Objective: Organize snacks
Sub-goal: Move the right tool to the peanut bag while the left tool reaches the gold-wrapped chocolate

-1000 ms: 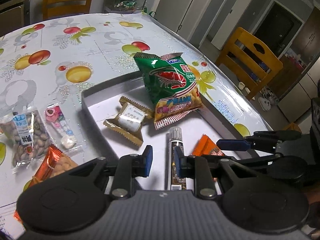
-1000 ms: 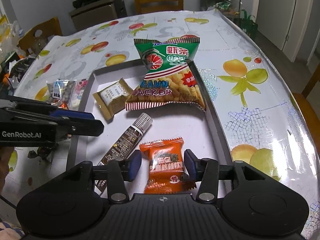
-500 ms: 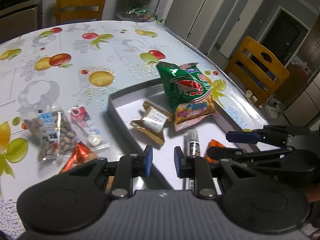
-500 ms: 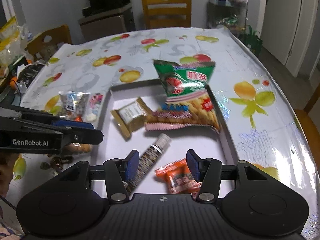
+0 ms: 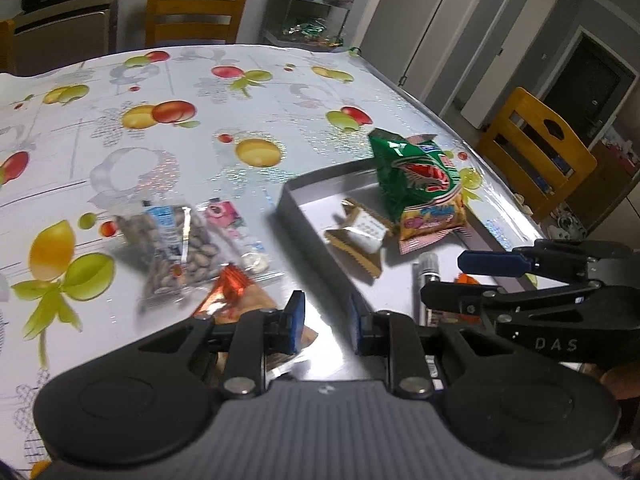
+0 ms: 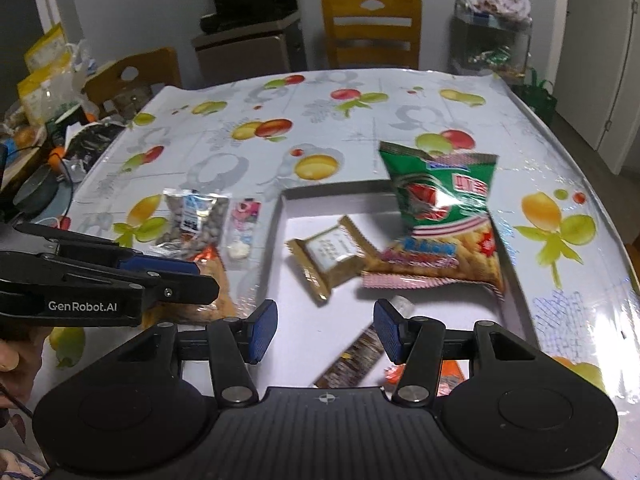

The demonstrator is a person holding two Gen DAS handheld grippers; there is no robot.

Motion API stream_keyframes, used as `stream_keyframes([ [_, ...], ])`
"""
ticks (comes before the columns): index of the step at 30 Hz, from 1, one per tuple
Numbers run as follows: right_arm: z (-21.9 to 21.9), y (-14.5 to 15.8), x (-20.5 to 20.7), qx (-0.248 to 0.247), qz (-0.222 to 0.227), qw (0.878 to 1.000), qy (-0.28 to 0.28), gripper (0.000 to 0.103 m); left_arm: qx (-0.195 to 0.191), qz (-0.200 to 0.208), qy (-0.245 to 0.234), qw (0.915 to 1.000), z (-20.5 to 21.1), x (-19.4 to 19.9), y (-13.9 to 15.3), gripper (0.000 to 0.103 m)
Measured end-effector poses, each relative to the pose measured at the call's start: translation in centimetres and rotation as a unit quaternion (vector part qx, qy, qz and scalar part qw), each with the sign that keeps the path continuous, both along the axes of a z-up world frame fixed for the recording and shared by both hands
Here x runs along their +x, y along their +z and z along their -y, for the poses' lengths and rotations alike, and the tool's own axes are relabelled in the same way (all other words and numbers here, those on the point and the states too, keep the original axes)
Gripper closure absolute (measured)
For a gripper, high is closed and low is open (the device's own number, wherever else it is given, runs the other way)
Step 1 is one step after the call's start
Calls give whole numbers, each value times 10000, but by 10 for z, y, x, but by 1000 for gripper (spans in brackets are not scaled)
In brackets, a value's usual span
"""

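Note:
A grey tray (image 5: 289,205) (image 6: 281,236) holds a green prawn cracker bag (image 5: 420,184) (image 6: 440,200), a gold packet (image 5: 360,232) (image 6: 332,256), a dark stick pack (image 5: 426,276) (image 6: 356,360) and an orange packet (image 6: 450,374). Left of the tray lie a bag of nuts (image 5: 172,248) (image 6: 196,220), a pink candy packet (image 5: 228,216) (image 6: 242,224) and an orange peanut pack (image 5: 232,292) (image 6: 212,268). My left gripper (image 5: 322,320) (image 6: 200,280) is shut and empty above the peanut pack and the tray's left wall. My right gripper (image 6: 324,332) (image 5: 444,278) hangs open over the tray's near end, holding nothing.
The fruit-print tablecloth (image 5: 160,128) covers the table. Wooden chairs (image 5: 192,4) (image 5: 536,148) stand at the far side and on the right. A glass shelf (image 6: 492,44) is behind. Clutter (image 6: 48,92) crowds the left end. A hand (image 6: 12,364) grips the left tool.
Both grippers have drawn back and up from the tray. The right jaws have widened, leaving the orange packet in the tray. The left view has swung toward the loose snacks.

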State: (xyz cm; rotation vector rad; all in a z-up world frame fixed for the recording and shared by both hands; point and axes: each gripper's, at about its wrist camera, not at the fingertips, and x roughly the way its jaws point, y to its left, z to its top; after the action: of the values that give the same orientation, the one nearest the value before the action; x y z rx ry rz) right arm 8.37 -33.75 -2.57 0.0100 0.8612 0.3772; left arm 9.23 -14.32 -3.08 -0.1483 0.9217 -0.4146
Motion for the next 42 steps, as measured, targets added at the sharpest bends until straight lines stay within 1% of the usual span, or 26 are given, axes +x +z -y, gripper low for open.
stream_keyframes([
  [6, -16, 3, 1, 66, 29, 9999, 126, 49, 33, -23, 146, 9999, -20, -6, -2, 84],
  [13, -32, 5, 1, 129, 56, 9995, 279, 49, 61, -3, 169, 9998, -33, -14, -1, 84],
  [21, -45, 6, -1, 141, 34, 9991, 405, 49, -102, 131, 163, 9997, -44, -21, 6, 84],
  [32, -61, 4, -1, 158, -33, 9978, 635, 49, -17, 92, 364, 9993, -60, -29, 5, 84],
  [42, -71, 1, -2, 188, -112, 9968, 762, 48, 92, 16, 402, 9991, -68, -36, 0, 84],
])
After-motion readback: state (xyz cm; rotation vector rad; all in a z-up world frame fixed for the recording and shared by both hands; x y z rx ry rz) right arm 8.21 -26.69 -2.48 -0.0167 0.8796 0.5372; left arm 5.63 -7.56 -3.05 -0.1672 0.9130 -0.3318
